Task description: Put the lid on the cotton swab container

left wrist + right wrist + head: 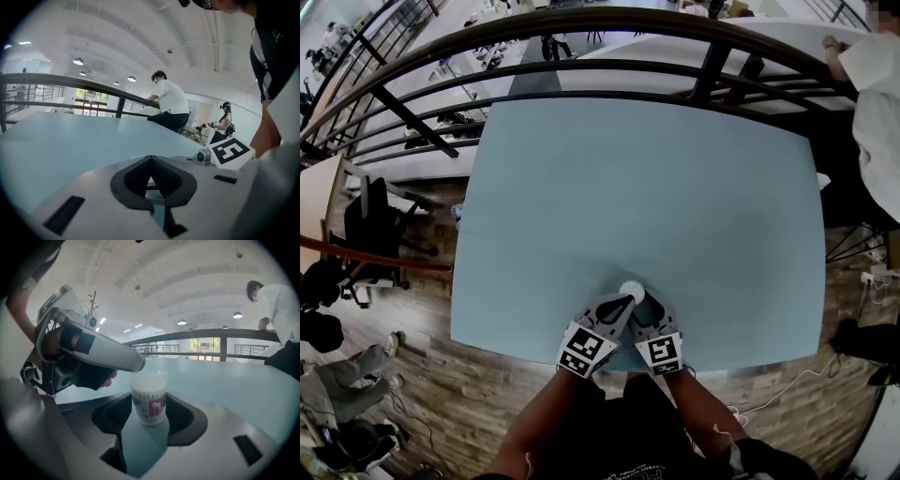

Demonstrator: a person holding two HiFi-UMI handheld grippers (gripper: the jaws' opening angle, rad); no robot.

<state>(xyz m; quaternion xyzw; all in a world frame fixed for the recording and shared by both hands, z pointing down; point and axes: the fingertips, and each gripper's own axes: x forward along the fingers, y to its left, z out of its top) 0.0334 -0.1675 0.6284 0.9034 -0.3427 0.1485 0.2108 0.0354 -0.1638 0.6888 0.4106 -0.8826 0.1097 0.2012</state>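
We count one clear cotton-swab cylinder (148,391), pink label (157,407) unreadable, clamped in our right tongs (150,404); left tongs (151,160) pinch one clear lid (150,374).

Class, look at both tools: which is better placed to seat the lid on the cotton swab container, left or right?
Left. The left tool is closed at the rim of the container, seemingly pinching the clear lid over it. The right tool grips the container's sides, steadying it on the table.
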